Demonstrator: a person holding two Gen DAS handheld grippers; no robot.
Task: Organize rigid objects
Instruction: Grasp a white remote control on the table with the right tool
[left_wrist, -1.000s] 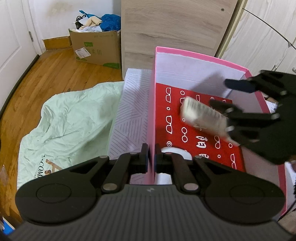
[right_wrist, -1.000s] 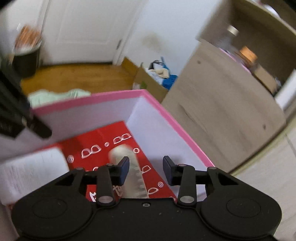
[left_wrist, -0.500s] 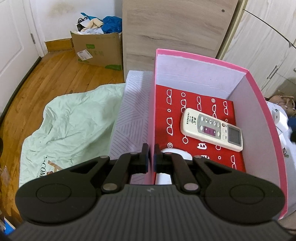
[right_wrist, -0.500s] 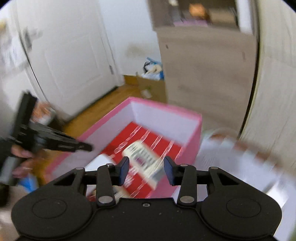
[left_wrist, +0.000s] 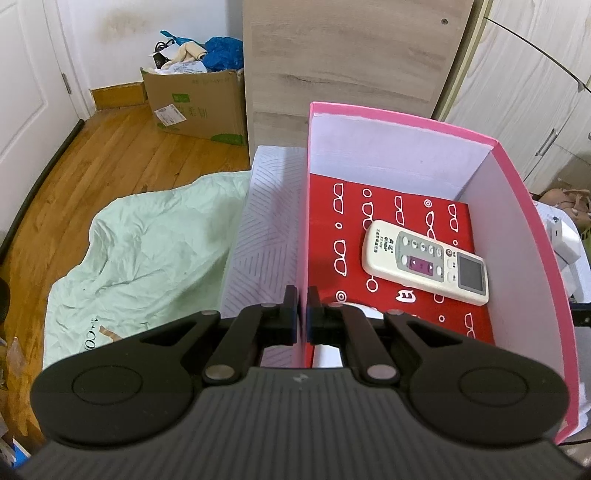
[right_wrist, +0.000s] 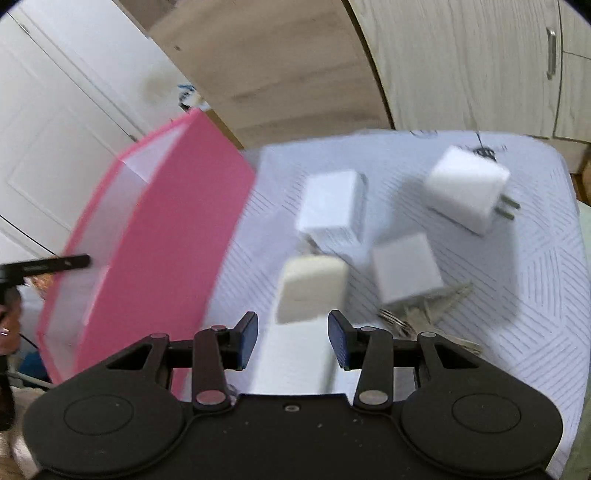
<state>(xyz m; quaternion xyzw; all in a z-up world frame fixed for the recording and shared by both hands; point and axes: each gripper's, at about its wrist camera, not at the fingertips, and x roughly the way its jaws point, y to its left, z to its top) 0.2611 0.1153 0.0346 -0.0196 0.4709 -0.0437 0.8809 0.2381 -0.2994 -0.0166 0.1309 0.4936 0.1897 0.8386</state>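
Note:
My left gripper (left_wrist: 303, 317) is shut on the left wall of the pink box (left_wrist: 402, 116). A white remote control (left_wrist: 424, 264) lies flat on the box's red patterned floor. My right gripper (right_wrist: 293, 338) is open outside the box (right_wrist: 173, 236), over the white striped surface (right_wrist: 517, 280). A cream block (right_wrist: 312, 288) lies just ahead of its fingertips, with a gap on both sides. Beyond that block sit three white plug chargers (right_wrist: 332, 205) (right_wrist: 467, 188) (right_wrist: 406, 271) and a bunch of keys (right_wrist: 436, 321). The right wrist view is blurred.
A pale green sheet (left_wrist: 147, 251) lies on the wooden floor (left_wrist: 74, 177) left of the box. A cardboard carton (left_wrist: 195, 103) stands by a wooden cabinet (left_wrist: 347, 55) at the back. White cupboard doors (right_wrist: 480, 55) rise behind the striped surface.
The right gripper let go of the remote in the box, drew out and swung over to the chargers outside it. The remote now lies still. The left gripper has not moved.

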